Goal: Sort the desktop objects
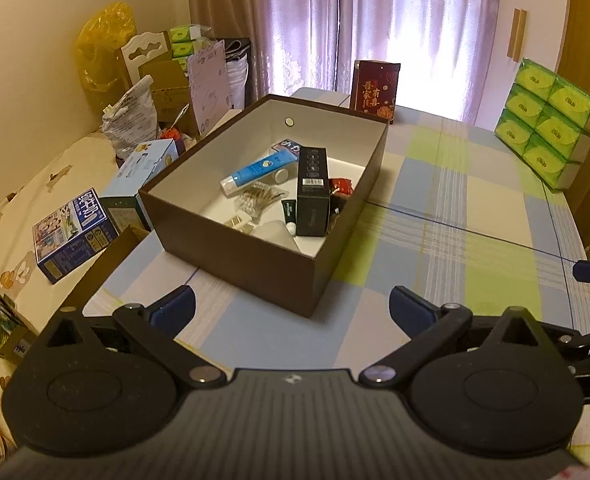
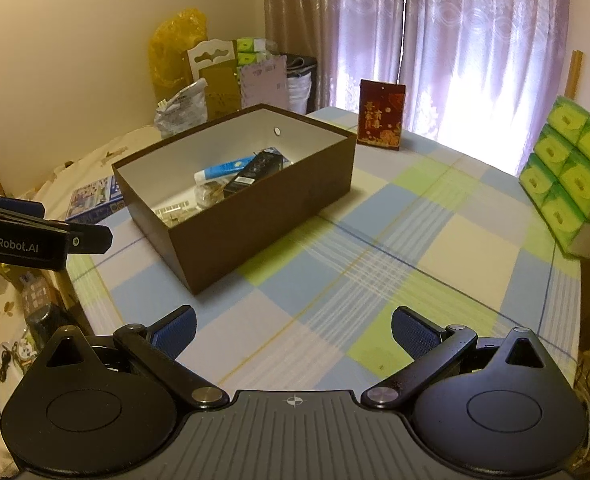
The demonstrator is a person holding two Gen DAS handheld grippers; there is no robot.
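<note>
A brown box (image 1: 231, 248) with a white inside stands on the checked tablecloth (image 1: 435, 248). Inside lie a blue tube (image 1: 255, 172), a tall black carton (image 1: 313, 192), a red packet (image 1: 341, 188), a small green tube (image 1: 289, 210) and a clear bag of small items (image 1: 255, 200). My left gripper (image 1: 291, 308) is open above the cloth, just short of the box's near corner, holding nothing. My right gripper (image 2: 293, 328) is also open and empty, further right over bare cloth; the brown box (image 2: 263, 220) sits ahead of it to the left. The left gripper's body (image 2: 35, 236) shows at the right wrist view's left edge.
A red card pack (image 1: 375, 90) stands upright behind the box. Stacked green tissue packs (image 1: 551, 124) line the table's right edge. Left of the table, a bed carries blue printed boxes (image 1: 75, 232), bags and cartons (image 1: 167, 80). Curtains (image 1: 375, 20) hang at the back.
</note>
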